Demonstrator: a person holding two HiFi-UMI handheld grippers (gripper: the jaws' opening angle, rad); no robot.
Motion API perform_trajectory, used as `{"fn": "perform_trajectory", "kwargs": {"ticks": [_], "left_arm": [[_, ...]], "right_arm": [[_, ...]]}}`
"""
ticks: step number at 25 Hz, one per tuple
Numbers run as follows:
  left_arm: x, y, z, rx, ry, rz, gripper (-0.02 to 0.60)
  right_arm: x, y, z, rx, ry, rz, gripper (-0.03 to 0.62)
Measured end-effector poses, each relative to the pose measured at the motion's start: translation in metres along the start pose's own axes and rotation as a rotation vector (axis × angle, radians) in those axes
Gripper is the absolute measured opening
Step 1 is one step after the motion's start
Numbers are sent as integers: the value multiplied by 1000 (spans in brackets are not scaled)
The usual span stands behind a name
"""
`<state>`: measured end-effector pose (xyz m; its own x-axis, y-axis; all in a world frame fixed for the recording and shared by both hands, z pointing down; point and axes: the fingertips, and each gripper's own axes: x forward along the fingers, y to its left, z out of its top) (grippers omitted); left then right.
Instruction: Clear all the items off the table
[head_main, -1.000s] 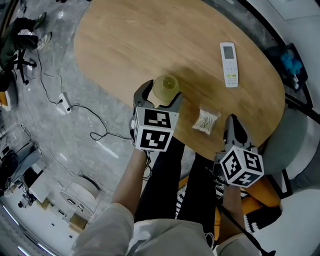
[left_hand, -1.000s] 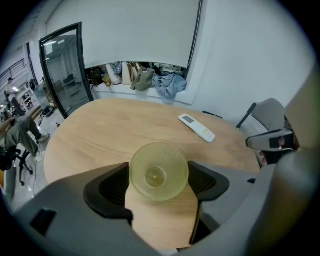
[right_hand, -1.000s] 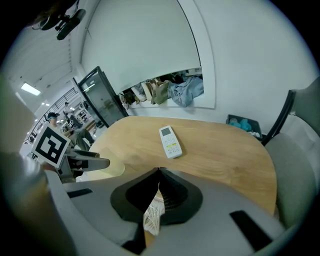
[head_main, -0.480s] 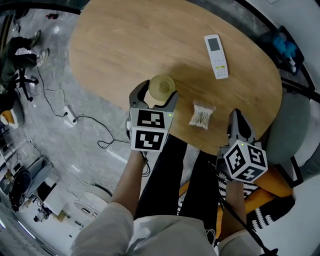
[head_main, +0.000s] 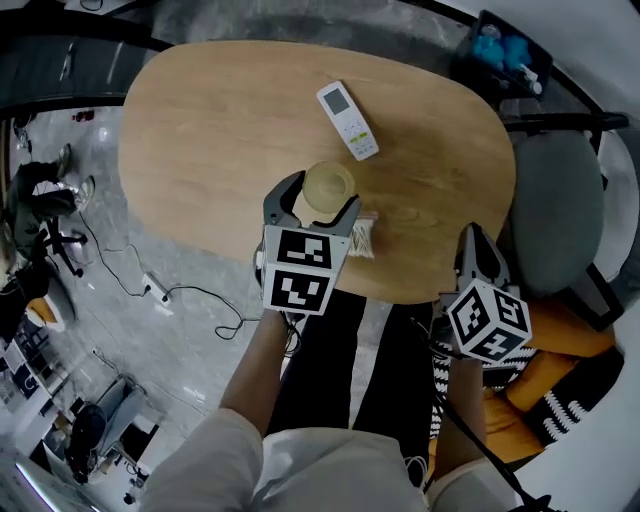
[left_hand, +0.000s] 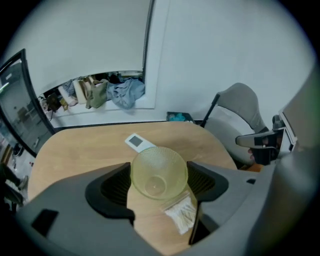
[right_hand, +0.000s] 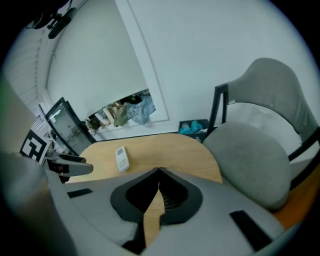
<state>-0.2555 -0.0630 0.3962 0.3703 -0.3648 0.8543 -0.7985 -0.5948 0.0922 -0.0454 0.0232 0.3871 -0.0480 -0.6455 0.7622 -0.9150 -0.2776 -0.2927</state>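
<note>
A clear yellowish plastic cup (head_main: 328, 187) sits between the jaws of my left gripper (head_main: 322, 192), which is shut on its sides. In the left gripper view the cup (left_hand: 159, 172) looks held just above the wooden table (left_hand: 75, 150). A small bag of cotton swabs (left_hand: 181, 214) lies under its right jaw. A white remote (head_main: 347, 120) lies further in on the table (head_main: 200, 130). My right gripper (head_main: 469, 238) hangs at the table's near right edge, shut on nothing, with its jaws meeting (right_hand: 159, 172).
A grey padded chair (head_main: 555, 200) stands against the table's right side. Behind it is a dark box with blue things (head_main: 500, 50). Cables and gear lie on the floor to the left (head_main: 150, 290). My legs are below the table's near edge.
My left gripper has carried the cup rightward, and it now stands right beside the swab bag. The head view has swung, so the remote shows nearer the middle. The right gripper stays shut.
</note>
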Motion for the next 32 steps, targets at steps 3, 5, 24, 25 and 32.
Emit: {"fn": "perform_trajectory", "kwargs": {"ticks": [3, 5, 24, 25, 32], "left_arm": [[10, -41, 22, 60, 1, -45, 356], [17, -70, 35, 102, 0, -76, 356], [85, -311, 88, 334, 19, -300, 354], [88, -320, 95, 341, 14, -306, 354], [126, -376, 150, 394, -31, -342, 355]], "right_arm": [[-17, -44, 5, 61, -28, -58, 25], [-31, -74, 6, 105, -49, -100, 25], [-95, -263, -8, 314, -100, -270, 25], [-95, -270, -4, 316, -101, -272, 25], [-83, -316, 28, 329, -111, -278, 25]]}}
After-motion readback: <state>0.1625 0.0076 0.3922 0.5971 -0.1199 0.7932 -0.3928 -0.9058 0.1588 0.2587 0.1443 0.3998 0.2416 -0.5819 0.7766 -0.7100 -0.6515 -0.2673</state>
